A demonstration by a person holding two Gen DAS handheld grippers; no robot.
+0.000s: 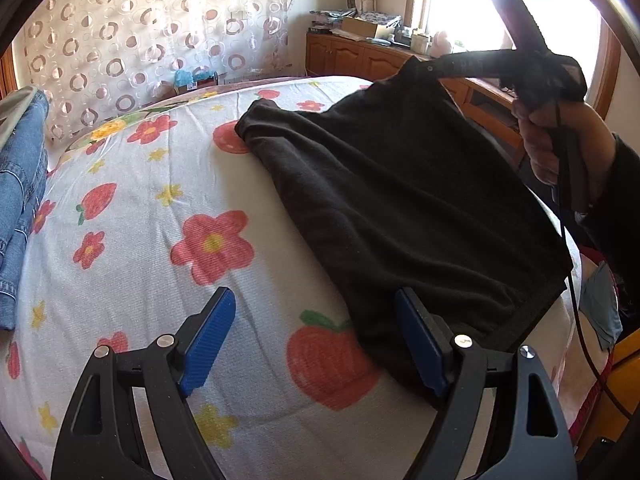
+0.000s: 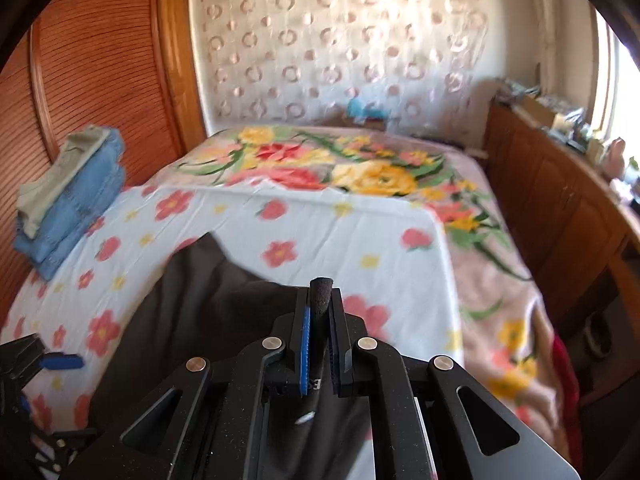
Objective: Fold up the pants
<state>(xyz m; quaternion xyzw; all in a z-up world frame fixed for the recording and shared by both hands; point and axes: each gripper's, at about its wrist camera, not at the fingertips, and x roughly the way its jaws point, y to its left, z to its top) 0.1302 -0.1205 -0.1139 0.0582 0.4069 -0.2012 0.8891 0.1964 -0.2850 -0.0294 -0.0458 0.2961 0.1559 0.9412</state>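
We see the black pants (image 1: 400, 208), a soft dark fabric, lying partly on the flowered bedsheet (image 1: 160, 208) and lifted at one corner. The right claw (image 2: 320, 320) is closed on a rolled edge of the pants and holds it above the bed. The left claw (image 1: 316, 336) is open, with its blue pads (image 1: 208, 340) wide apart; the hem of the pants lies just beside its right finger.

Black gripper frames, silver screws, ribbed blue fingers (image 1: 210, 336); dark sleeve (image 1: 624, 208).
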